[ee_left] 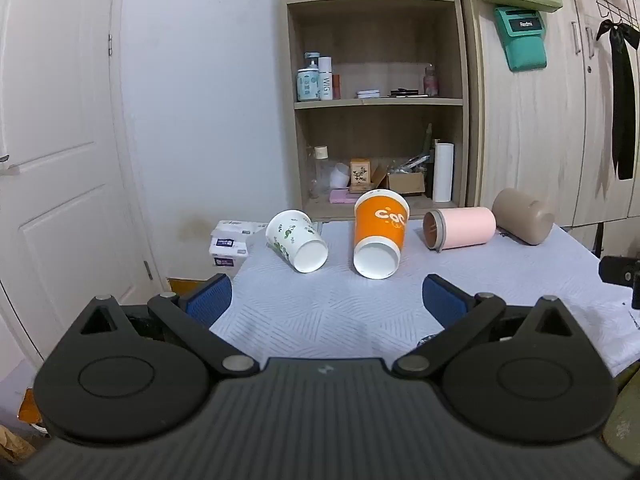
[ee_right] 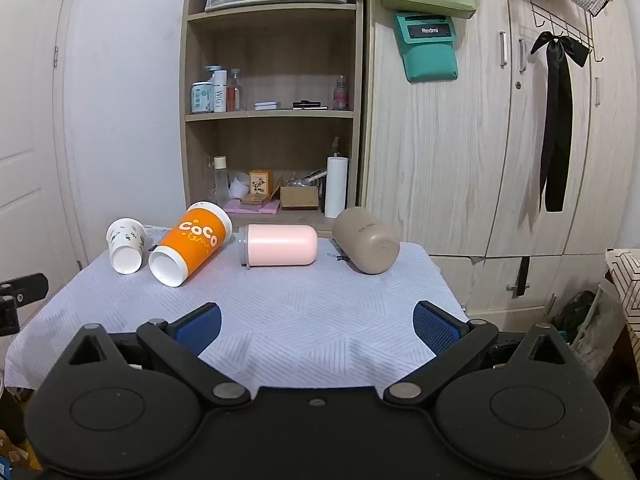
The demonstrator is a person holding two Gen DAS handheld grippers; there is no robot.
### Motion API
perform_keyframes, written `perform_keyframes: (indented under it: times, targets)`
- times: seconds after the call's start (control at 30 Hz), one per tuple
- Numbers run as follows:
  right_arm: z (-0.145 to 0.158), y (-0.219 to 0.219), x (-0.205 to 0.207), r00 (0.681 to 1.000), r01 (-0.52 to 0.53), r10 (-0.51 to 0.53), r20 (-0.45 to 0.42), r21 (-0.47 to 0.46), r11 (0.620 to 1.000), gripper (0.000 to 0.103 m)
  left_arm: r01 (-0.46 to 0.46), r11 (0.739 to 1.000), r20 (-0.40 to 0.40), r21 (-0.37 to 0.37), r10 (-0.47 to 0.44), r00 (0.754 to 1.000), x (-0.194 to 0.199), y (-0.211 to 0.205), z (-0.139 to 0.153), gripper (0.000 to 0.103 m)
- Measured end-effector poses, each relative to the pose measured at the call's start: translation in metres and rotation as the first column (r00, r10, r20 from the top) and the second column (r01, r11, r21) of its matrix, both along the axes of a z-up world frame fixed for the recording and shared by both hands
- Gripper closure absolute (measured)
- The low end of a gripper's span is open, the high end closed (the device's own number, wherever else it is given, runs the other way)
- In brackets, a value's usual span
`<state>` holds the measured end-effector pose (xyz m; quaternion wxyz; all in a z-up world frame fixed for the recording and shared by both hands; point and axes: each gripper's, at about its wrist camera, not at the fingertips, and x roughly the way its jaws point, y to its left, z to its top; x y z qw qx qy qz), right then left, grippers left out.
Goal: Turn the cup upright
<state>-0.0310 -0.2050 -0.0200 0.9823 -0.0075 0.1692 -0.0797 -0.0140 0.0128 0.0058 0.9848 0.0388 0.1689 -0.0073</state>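
Several cups lie on their sides in a row on the cloth-covered table (ee_left: 320, 312): a white floral paper cup (ee_left: 294, 245) (ee_right: 125, 244), an orange paper cup (ee_left: 380, 232) (ee_right: 192, 242), a pink tumbler (ee_left: 460, 227) (ee_right: 280, 245) and a tan tumbler (ee_left: 522, 216) (ee_right: 366, 245). My left gripper (ee_left: 326, 296) is open and empty, short of the two paper cups. My right gripper (ee_right: 316, 326) is open and empty, short of the pink and tan tumblers.
A wooden shelf unit (ee_left: 378, 100) with bottles and boxes stands behind the table, wardrobe doors (ee_right: 500, 140) to its right. Tissue packs (ee_left: 230, 246) sit at the table's far left edge. A white door (ee_left: 52, 160) is on the left.
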Motion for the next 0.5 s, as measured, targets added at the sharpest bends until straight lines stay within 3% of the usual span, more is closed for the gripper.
perform_keyframes:
  times: [0.23, 0.5]
  targets:
    - [0.0, 0.0044, -0.004, 1.0, -0.023, 0.023, 0.007, -0.027, 0.999, 0.0, -0.008, 0.997, -0.035, -0.072, 0.005, 0.999, 0.0037, 0.0062, 0.0006, 0.0]
    - [0.0013, 0.0057, -0.0057, 1.0, -0.021, 0.021, 0.013, -0.037, 0.999, 0.0, -0.002, 0.998, -0.022, -0.062, 0.0, 1.0, 0.0019, 0.0056, -0.0011, 0.0]
